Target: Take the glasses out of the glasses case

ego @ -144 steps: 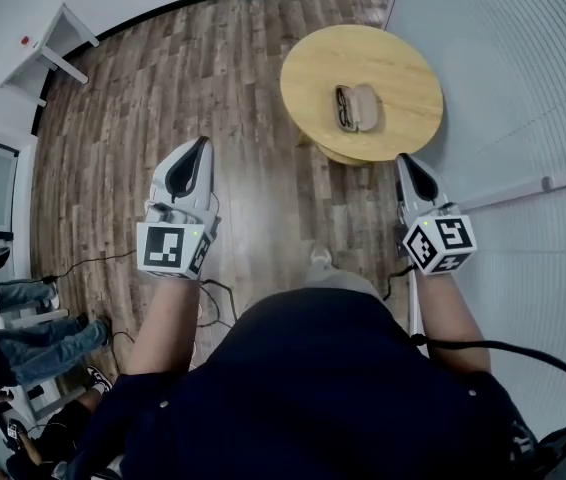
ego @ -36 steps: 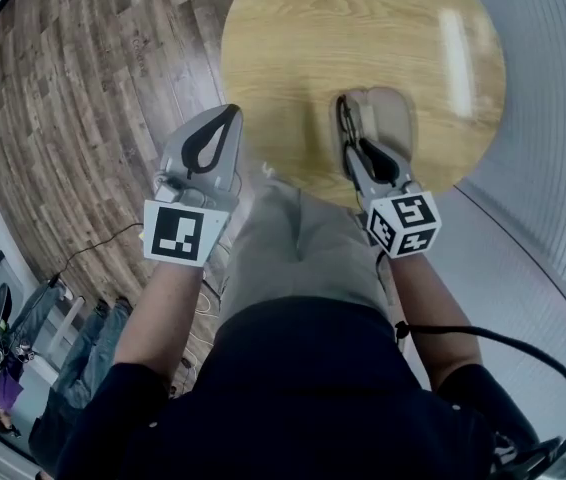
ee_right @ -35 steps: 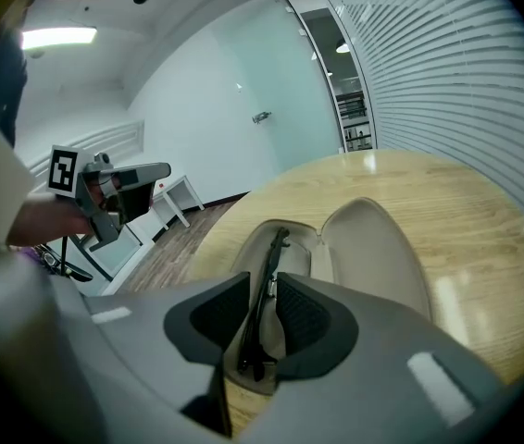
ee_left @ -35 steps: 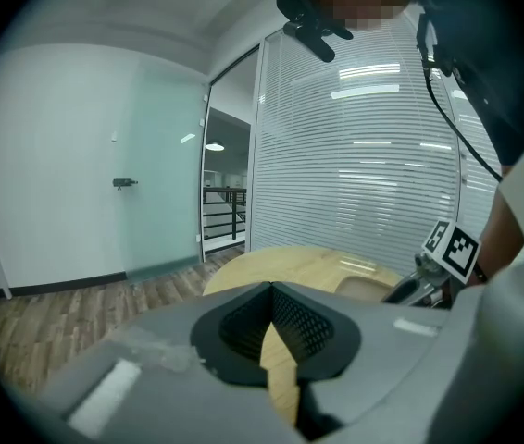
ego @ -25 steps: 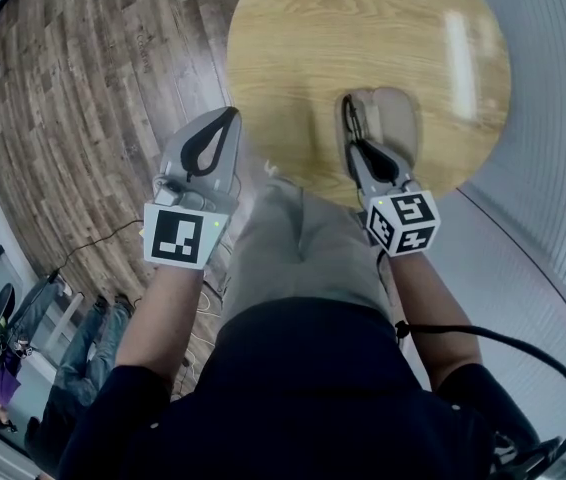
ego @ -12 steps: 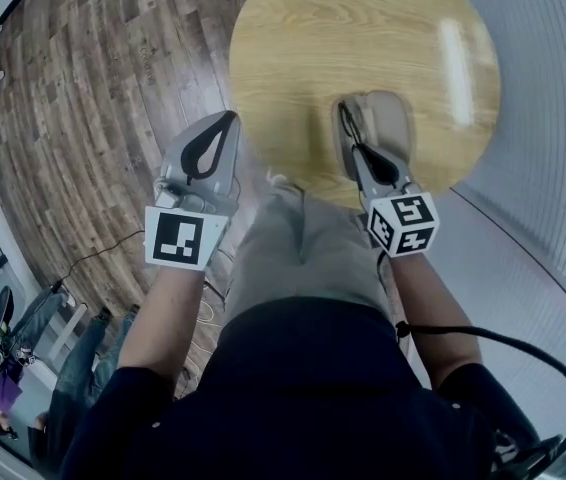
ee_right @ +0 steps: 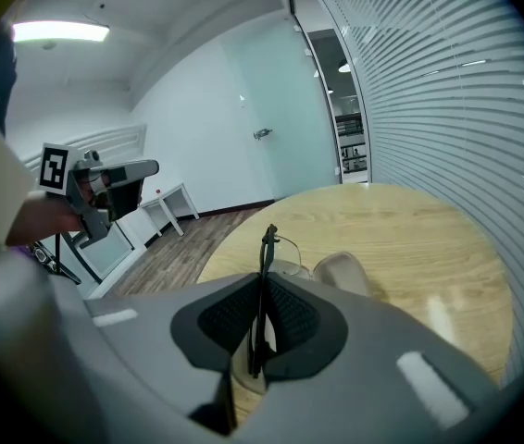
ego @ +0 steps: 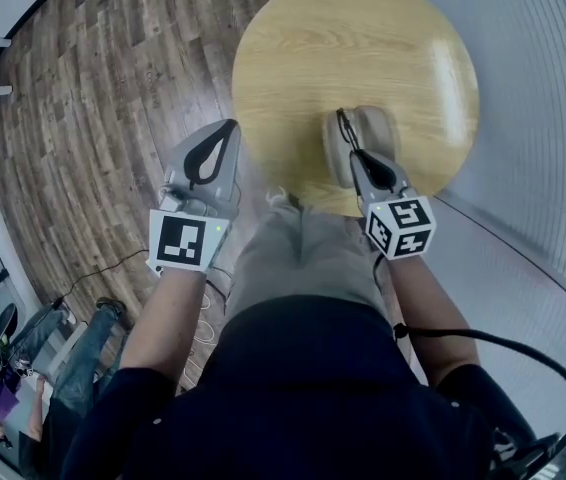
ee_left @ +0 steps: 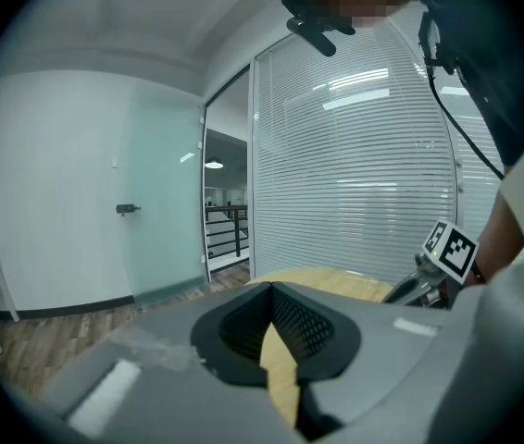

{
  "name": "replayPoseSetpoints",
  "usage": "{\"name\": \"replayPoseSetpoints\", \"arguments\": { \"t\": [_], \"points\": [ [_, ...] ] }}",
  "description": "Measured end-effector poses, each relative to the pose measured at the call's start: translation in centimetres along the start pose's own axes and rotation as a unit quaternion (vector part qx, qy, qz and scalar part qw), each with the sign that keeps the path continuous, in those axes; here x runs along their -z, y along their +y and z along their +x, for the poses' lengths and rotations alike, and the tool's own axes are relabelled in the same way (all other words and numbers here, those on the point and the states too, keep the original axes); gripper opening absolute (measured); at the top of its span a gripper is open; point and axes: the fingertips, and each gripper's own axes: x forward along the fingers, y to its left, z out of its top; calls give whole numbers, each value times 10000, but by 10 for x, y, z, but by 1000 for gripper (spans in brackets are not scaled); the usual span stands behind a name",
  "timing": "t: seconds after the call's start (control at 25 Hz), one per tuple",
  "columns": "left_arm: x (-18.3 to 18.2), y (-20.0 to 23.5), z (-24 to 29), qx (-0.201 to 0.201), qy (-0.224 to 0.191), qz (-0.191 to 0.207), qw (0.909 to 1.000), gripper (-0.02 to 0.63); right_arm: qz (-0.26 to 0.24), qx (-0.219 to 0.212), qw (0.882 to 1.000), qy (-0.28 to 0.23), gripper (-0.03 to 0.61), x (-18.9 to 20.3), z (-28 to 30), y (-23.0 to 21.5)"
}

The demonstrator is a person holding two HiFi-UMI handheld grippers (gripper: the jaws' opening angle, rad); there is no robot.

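An open beige glasses case (ego: 375,128) lies near the front edge of the round wooden table (ego: 363,38). My right gripper (ego: 351,154) is at the case's left half, shut on the black-framed glasses (ego: 341,124). In the right gripper view the glasses (ee_right: 268,240) stand on edge between the jaws of the right gripper (ee_right: 260,289), rising above the case (ee_right: 341,271). My left gripper (ego: 229,126) hangs off the table to the left, over the floor. It is shut with nothing in it, as the left gripper (ee_left: 271,289) also appears in its own view.
Wood plank floor (ego: 93,98) lies left of the table. A wall of blinds (ego: 533,118) runs close along the right. A white side table (ee_right: 165,202) stands by the far wall. People's legs (ego: 23,338) and a cable (ego: 113,263) are at the lower left.
The right gripper has stayed at the case's left half, and the glasses now stand up on edge in its jaws. The left gripper has barely moved.
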Motion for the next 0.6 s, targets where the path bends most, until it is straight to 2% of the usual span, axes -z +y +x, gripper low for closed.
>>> {"name": "replayPoseSetpoints", "arguments": {
  "t": [0.6],
  "points": [
    [-83, -5, -20, -142, -629, 472, 9968, 4, -307, 25, 9970, -706, 34, -77, -45, 1]
  ]
}}
